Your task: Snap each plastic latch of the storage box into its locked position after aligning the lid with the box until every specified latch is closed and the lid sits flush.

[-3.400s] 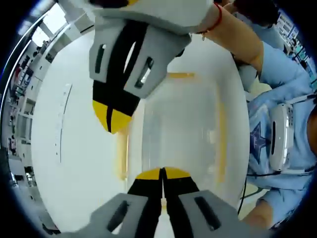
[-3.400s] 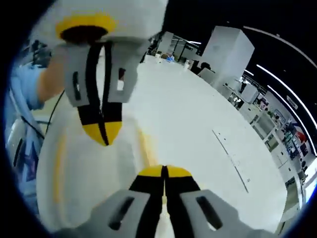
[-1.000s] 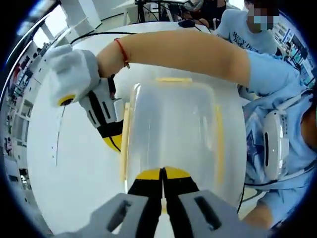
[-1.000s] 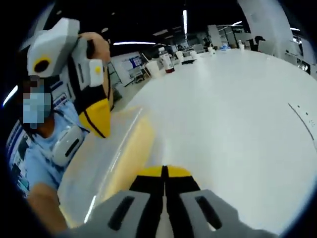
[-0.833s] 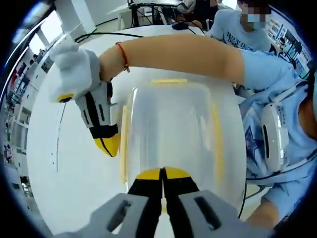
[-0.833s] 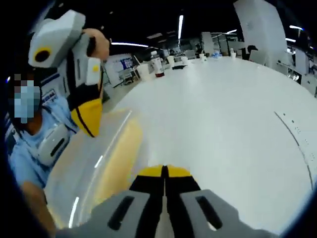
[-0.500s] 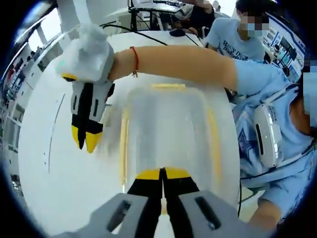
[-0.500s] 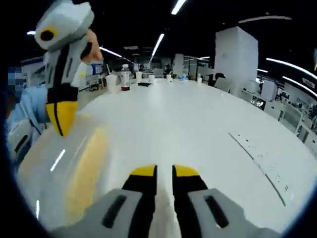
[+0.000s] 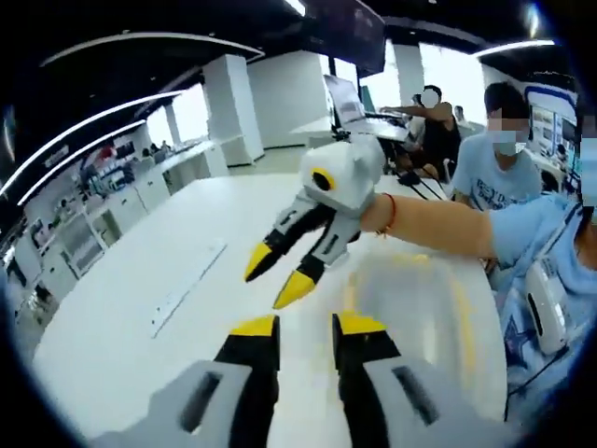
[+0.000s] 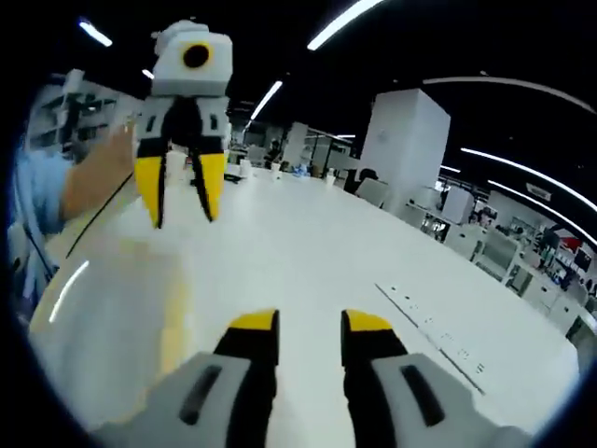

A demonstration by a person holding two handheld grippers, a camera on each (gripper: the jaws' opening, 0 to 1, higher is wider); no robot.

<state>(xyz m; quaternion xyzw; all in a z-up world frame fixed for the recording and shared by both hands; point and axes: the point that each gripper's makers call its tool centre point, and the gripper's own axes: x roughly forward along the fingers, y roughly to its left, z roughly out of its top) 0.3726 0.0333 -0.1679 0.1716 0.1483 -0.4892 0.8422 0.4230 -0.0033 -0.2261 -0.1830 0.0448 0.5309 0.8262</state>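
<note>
The clear storage box (image 9: 420, 317) with its lid on lies blurred on the white table, a yellow latch (image 9: 464, 322) along its right side. My left gripper (image 9: 306, 329) is open above the box's near edge, nothing between its jaws. The right gripper (image 9: 277, 278) reaches in from the right, held in the air over the box's left side, open and empty. In the right gripper view the box (image 10: 103, 317) lies low on the left with a yellow latch (image 10: 172, 313); my right gripper (image 10: 310, 327) stands open beside it, and the left gripper (image 10: 180, 198) hangs open above the box.
The white table (image 9: 140, 336) stretches wide to the left, with a dotted seam line (image 10: 431, 329). A bare forearm with a red wristband (image 9: 387, 211) crosses over the box. People sit at the far right (image 9: 494, 140). Desks and pillars (image 10: 401, 140) stand beyond.
Both grippers have gone from shut to open. Both have lifted off the box and tilted up, so the views now look across the table into the room.
</note>
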